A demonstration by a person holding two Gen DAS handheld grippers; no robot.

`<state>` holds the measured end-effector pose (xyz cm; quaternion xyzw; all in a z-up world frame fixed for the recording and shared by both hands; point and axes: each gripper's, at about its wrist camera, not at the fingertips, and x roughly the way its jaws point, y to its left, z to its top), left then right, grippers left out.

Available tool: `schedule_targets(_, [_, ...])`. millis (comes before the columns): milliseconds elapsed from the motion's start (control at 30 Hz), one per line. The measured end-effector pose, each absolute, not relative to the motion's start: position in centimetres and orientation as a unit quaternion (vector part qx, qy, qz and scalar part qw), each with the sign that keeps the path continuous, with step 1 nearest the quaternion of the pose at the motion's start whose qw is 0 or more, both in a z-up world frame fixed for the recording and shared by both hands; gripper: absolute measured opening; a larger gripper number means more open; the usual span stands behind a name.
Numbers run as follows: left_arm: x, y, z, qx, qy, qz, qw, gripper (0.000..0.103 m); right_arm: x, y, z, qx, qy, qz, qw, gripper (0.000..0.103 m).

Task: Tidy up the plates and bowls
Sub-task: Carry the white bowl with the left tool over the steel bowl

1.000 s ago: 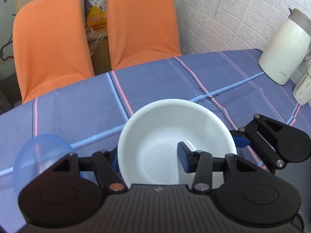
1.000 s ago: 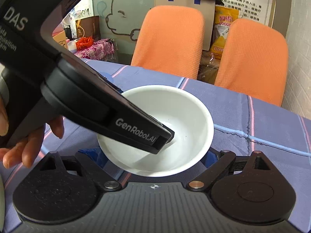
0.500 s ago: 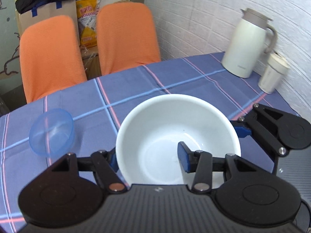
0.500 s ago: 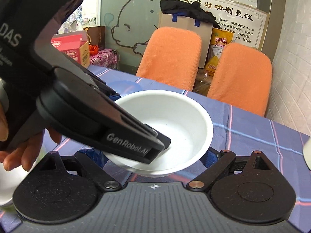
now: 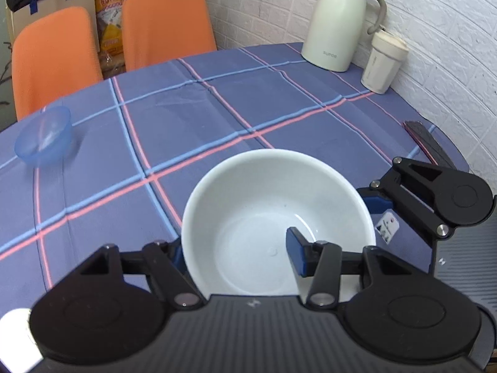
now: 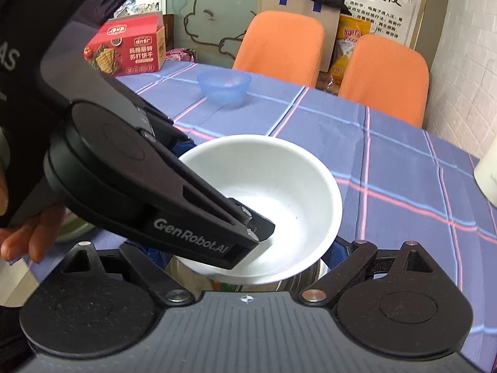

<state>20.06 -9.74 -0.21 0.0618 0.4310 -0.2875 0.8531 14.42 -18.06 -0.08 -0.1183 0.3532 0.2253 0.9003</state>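
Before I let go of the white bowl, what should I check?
1. Left gripper grip on the white bowl: one finger inside the rim, one outside. Ok.
2. White bowl over the shiny metal vessel between the right gripper fingers: ok.
3. White bowl seated in that vessel: contact is hidden. Cannot tell.
4. Right gripper firm on the vessel: its fingers are mostly covered. Cannot tell.
5. Blue bowl out of the way: it sits apart, towards the chairs. Ok.
6. Jug and cup by the wall, out of the way: ok.
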Motion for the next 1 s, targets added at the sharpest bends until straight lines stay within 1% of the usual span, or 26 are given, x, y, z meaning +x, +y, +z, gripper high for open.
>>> schedule_targets(167, [19.5,-9.9,-1.0,0.069,0.437,-0.286,0.850,0.050,13.5,-18.7,-0.5,-0.103,0.355,0.228,0.901,0.081])
schedule_targets(200, [19.3,-10.0,-1.1,0.076,0.433,-0.283,0.853,0.054,13.2,-18.9,-0.6,-0.102,0.357,0.228,0.900,0.081])
schedule_targets(233, [19.1,-10.1,-1.0,0.085,0.427,-0.275,0.857,0.066,12.9,-19.0,-0.8,-0.102,0.359,0.227,0.899,0.081])
schedule_targets(267, [19.0,-10.1,-1.0,0.089,0.423,-0.274,0.859,0.071,12.6,-19.1,-1.0,-0.105,0.363,0.225,0.898,0.081])
schedule_targets(300, [18.9,-9.9,-0.9,0.089,0.421,-0.276,0.859,0.073,11.9,-19.3,-1.2,-0.107,0.364,0.224,0.898,0.081])
schedule_targets(567, [18.5,-9.0,-0.4,0.086,0.415,-0.272,0.864,0.074,9.9,-20.9,-1.0,-0.080,0.368,0.220,0.900,0.081])
schedule_targets(700, [17.8,-8.0,0.3,0.076,0.405,-0.277,0.868,0.074,8.5,-21.2,-0.7,-0.087,0.368,0.218,0.900,0.081])
schedule_targets(867, [17.3,-6.9,1.2,0.067,0.393,-0.275,0.875,0.074,7.0,-22.6,1.1,-0.072,0.328,0.195,0.921,0.081])
schedule_targets(933, [17.3,-6.5,1.2,0.066,0.393,-0.268,0.877,0.074,7.5,-23.9,1.7,-0.058,0.312,0.157,0.935,0.081])
schedule_targets(1000, [17.3,-6.1,1.0,0.063,0.396,-0.263,0.877,0.074,8.6,-25.3,1.6,-0.034,0.314,0.131,0.940,0.081])
